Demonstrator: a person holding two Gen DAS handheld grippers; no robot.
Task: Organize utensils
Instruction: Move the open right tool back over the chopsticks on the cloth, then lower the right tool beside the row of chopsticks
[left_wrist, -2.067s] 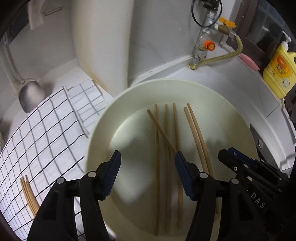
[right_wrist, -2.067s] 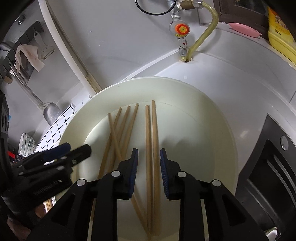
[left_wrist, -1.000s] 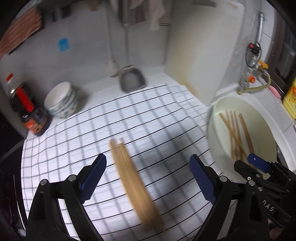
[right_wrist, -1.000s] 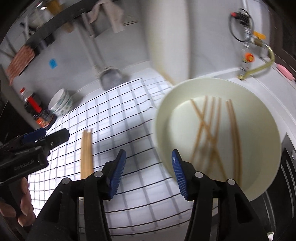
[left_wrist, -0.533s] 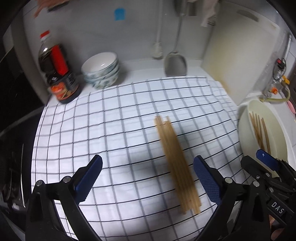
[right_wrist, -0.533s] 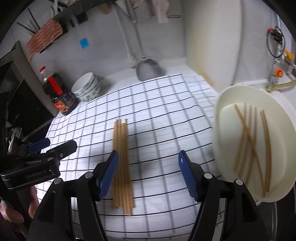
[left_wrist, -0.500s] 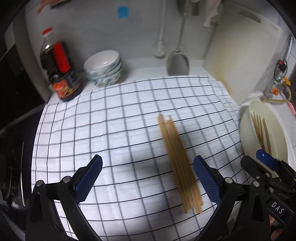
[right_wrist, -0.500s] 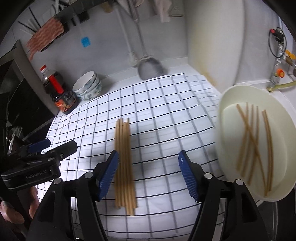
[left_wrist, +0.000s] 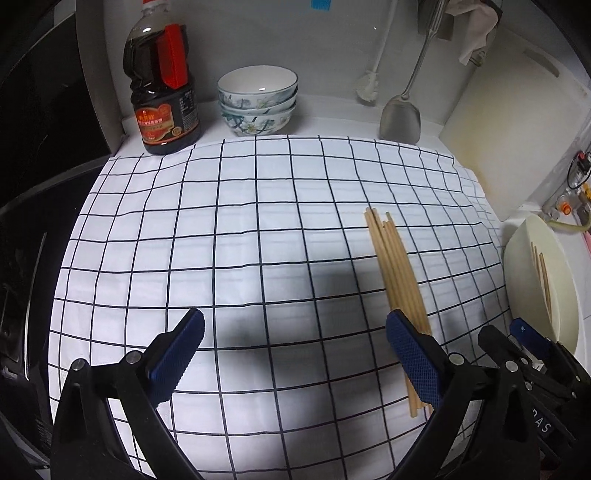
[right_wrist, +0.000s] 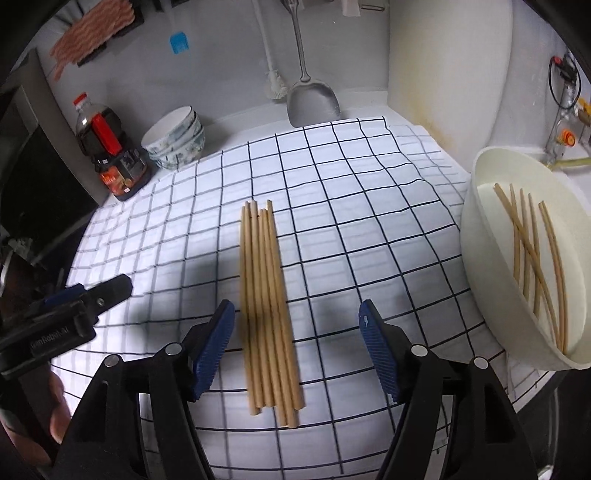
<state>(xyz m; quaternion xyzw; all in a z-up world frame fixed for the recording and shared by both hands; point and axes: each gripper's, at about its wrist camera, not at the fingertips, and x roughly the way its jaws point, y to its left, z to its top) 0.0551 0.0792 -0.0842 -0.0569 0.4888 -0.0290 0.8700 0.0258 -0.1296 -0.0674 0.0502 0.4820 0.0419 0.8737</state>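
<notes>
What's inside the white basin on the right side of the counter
Five loose wooden chopsticks lie crossed inside the white basin. Its near wall hides part of the bottom, so anything low against that side cannot be seen.

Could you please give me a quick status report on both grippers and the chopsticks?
Left gripper and right gripper open, empty. Chopstick bundle flat on checked cloth; more chopsticks in white basin. Nothing in the way.
</notes>
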